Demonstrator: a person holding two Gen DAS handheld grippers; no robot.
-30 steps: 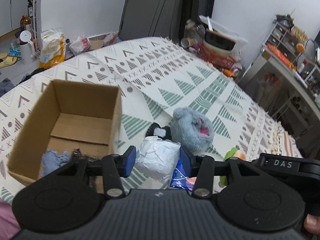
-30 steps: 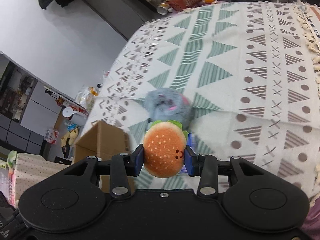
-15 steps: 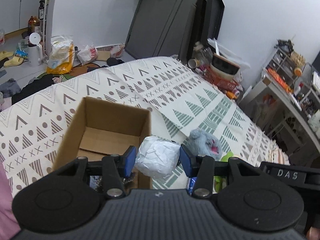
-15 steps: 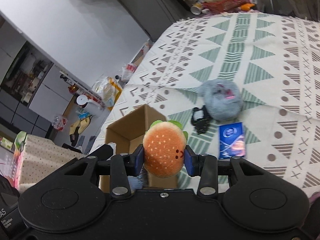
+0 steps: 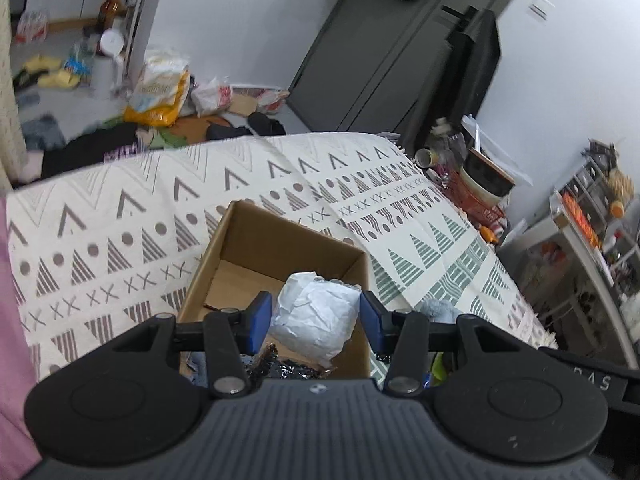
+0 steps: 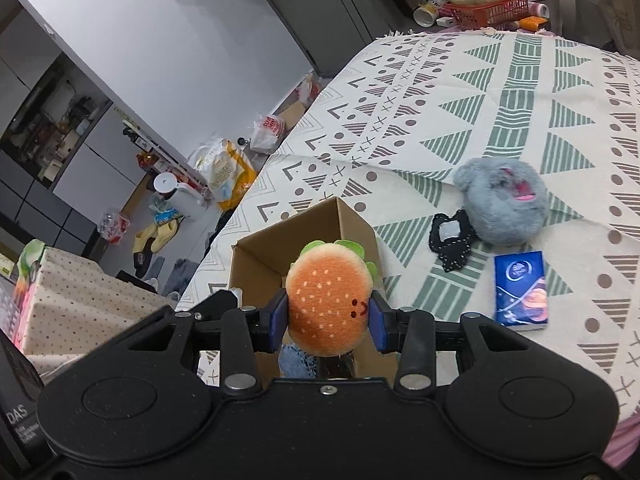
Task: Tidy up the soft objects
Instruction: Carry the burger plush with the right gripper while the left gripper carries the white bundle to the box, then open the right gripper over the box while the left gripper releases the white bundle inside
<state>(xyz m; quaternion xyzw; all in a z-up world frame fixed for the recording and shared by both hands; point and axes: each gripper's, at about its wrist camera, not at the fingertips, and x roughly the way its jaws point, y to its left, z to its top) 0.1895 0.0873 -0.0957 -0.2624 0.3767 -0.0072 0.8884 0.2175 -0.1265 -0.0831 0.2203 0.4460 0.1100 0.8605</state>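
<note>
our left gripper [image 5: 316, 322] holds the white crumpled bundle [image 5: 316, 320] over the cardboard box [image 5: 276, 240] just ahead; our right gripper [image 6: 328, 318] clamps the burger plush [image 6: 328, 304] above it. we should lower each inside before releasing.

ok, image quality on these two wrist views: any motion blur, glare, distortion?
Left wrist: floor clutter and far shelves smeared, straight edges bow from the fisheye; white crumpled bundle in the left gripper stays sharp. Right wrist: crisper overall, burger plush in the right gripper in focus, no glare.
</note>
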